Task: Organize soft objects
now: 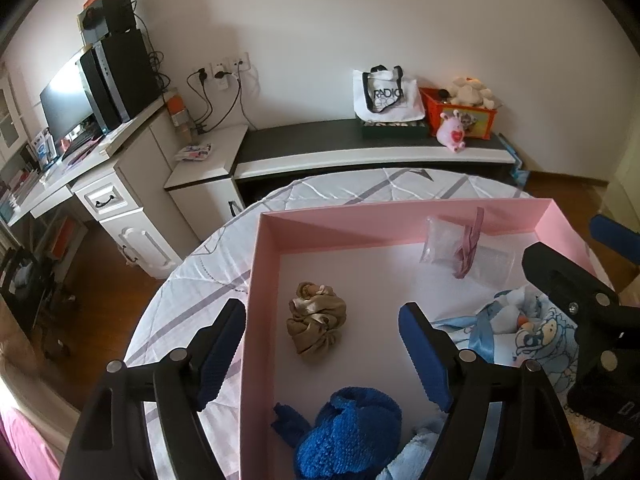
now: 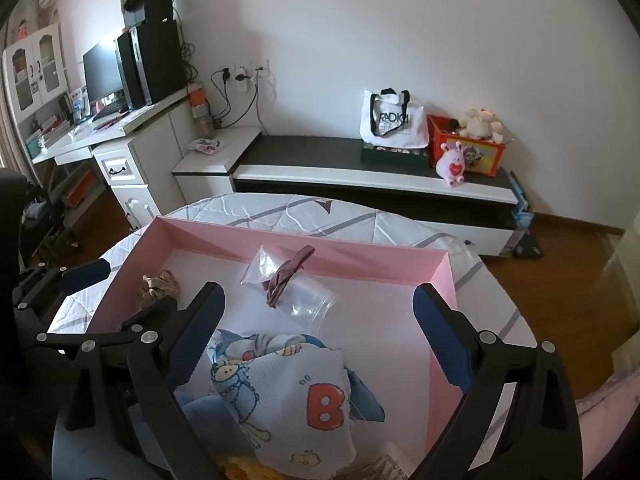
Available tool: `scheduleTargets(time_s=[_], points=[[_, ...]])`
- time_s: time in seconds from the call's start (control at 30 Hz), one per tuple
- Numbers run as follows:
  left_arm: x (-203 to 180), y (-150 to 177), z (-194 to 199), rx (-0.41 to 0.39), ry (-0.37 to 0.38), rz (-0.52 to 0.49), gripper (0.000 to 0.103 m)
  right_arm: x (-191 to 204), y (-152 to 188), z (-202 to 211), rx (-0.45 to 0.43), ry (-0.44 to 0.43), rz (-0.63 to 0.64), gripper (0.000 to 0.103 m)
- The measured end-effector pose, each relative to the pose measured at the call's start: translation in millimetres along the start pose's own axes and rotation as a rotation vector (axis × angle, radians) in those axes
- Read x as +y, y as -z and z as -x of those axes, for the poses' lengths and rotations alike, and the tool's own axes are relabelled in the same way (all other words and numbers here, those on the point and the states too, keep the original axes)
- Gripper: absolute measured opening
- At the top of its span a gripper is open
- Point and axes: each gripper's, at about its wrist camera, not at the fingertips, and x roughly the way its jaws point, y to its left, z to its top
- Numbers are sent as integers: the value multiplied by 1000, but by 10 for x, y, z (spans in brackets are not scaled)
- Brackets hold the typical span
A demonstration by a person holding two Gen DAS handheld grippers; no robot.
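Observation:
A pink box (image 1: 256, 280) with a white floor lies on the round table. A beige satin scrunchie (image 1: 316, 322), a blue knitted cloth (image 1: 348, 432), a clear bag with a mauve headband (image 1: 466, 246) and a blue-printed baby cloth (image 1: 532, 332) lie inside it. My left gripper (image 1: 322, 310) is open and straddles the box's left wall, above the scrunchie, with nothing pressed between its pads. My right gripper (image 2: 319, 294) is open above the baby cloth (image 2: 304, 392), which bears a red letter B. The bag and headband (image 2: 288, 280) lie just beyond its fingertips.
The table (image 2: 360, 216) wears a white quilted cover with grey lines. Behind it runs a low bench (image 2: 320, 152) with a tote bag (image 2: 394, 120), an orange toy box (image 2: 464, 140) and a pink plush (image 2: 451, 164). A desk with a monitor (image 2: 102, 70) stands at the left.

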Motion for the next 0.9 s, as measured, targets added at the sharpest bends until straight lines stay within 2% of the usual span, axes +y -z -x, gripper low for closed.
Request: scheduleTargets(time_s=[0.53,0.73,0.9], points=[[-76,212,497,-42,-34,10,75,-65,151,339,-7,7,-36,95],[-97,525,871,-71,-77,15,75,42,319,644,-23,43,-19,98],[-126,849,1232,-74,-50,33,75,131,500,969,-40,39,-15,99]])
